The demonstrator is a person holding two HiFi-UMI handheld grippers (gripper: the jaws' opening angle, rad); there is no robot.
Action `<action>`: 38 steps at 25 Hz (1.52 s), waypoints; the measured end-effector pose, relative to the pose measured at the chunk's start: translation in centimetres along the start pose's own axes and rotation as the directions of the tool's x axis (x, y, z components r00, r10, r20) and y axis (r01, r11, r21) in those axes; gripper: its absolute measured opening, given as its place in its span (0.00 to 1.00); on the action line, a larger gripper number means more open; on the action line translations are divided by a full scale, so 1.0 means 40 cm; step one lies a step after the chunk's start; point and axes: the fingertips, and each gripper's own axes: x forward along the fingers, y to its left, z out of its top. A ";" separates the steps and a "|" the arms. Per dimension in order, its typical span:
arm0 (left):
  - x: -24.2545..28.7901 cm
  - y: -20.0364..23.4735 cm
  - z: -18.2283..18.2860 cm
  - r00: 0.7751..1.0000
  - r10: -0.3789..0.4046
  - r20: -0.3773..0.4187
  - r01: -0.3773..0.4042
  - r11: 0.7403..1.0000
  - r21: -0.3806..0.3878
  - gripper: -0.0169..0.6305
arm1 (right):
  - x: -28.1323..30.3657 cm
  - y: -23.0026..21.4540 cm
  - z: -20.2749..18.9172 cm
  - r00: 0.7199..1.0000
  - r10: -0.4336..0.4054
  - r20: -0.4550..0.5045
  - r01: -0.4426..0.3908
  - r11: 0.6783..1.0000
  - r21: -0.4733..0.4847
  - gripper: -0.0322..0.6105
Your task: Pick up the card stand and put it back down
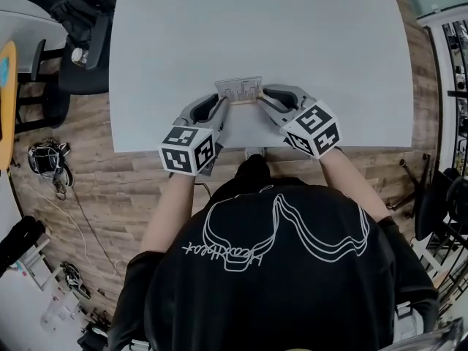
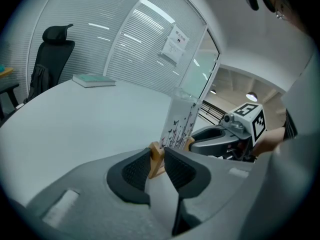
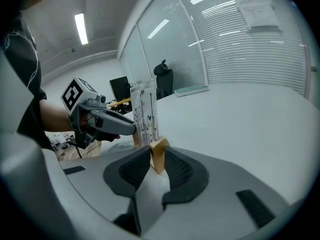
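Note:
The card stand (image 1: 239,90), a clear upright card printed with dark butterflies on a small wooden base, is near the front edge of the white table (image 1: 307,42). My left gripper (image 1: 223,103) is shut on the base's left end and my right gripper (image 1: 262,99) on its right end. In the left gripper view the wooden end (image 2: 156,160) is pinched between the black pads (image 2: 135,170), with the card (image 2: 180,120) rising beyond it. The right gripper view shows the other wooden end (image 3: 159,155) clamped the same way beside the card (image 3: 144,113). I cannot tell whether the base touches the table.
A teal book (image 2: 93,80) lies at the table's far edge. A black office chair (image 1: 77,46) stands at the far left of the table. A yellow table edge (image 1: 6,86) and cables (image 1: 47,163) are on the wooden floor to the left.

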 end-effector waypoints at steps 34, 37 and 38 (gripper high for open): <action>-0.071 -0.051 0.027 0.992 0.120 0.046 -0.118 0.991 -0.061 0.16 | -0.055 0.033 0.066 1.000 0.024 0.017 -0.022 0.997 -0.075 0.18; -0.093 -0.071 0.045 0.990 0.123 0.067 -0.120 0.991 -0.056 0.16 | -0.080 0.043 0.090 0.999 0.024 0.045 -0.020 0.997 -0.074 0.18; -0.102 -0.077 0.053 0.990 0.124 0.074 -0.120 0.991 -0.052 0.16 | -0.087 0.047 0.098 0.998 0.024 0.054 -0.020 0.997 -0.073 0.18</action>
